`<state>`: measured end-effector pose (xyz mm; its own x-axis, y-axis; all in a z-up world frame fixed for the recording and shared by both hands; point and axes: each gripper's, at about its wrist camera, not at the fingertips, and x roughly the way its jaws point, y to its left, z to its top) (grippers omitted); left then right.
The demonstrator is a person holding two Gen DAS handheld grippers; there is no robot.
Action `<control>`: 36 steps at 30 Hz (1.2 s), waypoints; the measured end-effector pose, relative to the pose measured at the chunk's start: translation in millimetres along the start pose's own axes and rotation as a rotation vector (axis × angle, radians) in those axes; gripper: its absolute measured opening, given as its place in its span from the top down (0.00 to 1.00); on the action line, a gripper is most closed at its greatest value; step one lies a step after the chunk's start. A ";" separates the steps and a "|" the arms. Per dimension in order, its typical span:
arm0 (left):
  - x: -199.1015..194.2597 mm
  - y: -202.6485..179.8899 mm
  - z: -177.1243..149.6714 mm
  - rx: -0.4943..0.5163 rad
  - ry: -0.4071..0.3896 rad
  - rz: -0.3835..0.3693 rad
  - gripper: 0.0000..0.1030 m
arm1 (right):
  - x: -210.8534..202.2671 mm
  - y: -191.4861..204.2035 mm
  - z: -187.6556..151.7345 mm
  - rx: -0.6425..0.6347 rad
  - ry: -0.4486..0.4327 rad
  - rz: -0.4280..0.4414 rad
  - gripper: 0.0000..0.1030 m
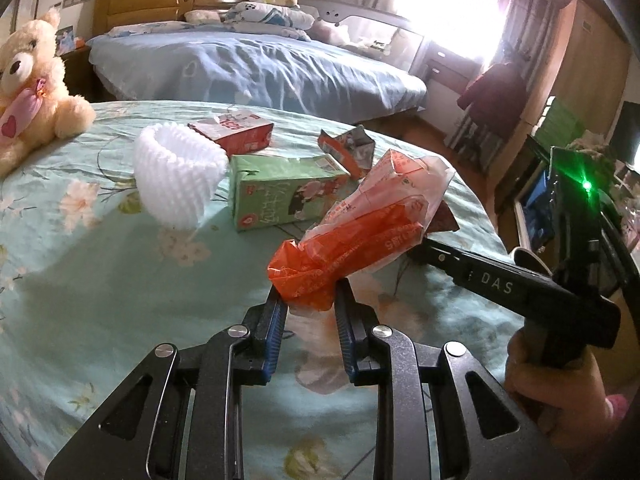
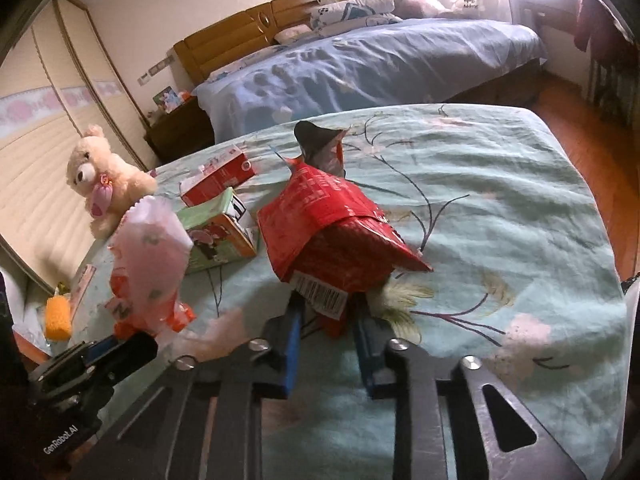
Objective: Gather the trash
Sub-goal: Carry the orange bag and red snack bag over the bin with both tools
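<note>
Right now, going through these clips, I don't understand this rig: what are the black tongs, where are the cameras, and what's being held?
No robot: a person holds a two-finger gripper in each hand, with a camera on each looking along its fingers. The left view shows the left gripper shut on an orange plastic bag. The right view shows the right gripper shut on a red snack wrapper. On the floral bedspread lie a green carton, a red carton, a white foam net, a torn wrapper and a teddy bear.
</note>
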<state>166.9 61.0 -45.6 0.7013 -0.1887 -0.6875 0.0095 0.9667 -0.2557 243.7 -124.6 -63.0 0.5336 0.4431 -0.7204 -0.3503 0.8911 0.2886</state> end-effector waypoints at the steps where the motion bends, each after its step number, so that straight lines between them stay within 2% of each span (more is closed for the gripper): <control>1: 0.3 -2.9 -0.8 0.004 0.002 -0.005 0.78 | -4.3 -1.2 -2.3 -0.003 -0.005 -0.001 0.84; 12: 2.4 -42.8 -5.8 0.059 0.016 -0.051 0.78 | -59.4 -30.6 -28.5 0.057 -0.045 0.018 0.85; 28: 8.1 -127.3 -23.2 0.204 0.052 -0.133 0.78 | -130.6 -93.7 -71.0 0.183 -0.112 -0.029 0.85; 36: 13.6 -159.6 -26.4 0.249 0.064 -0.167 0.78 | -152.5 -118.5 -83.8 0.236 -0.139 -0.066 0.85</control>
<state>156.1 -100.4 -32.1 0.6292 -0.3515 -0.6932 0.3008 0.9325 -0.1999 139.4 -306.0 -40.2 0.6552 0.3781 -0.6541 -0.1308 0.9095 0.3946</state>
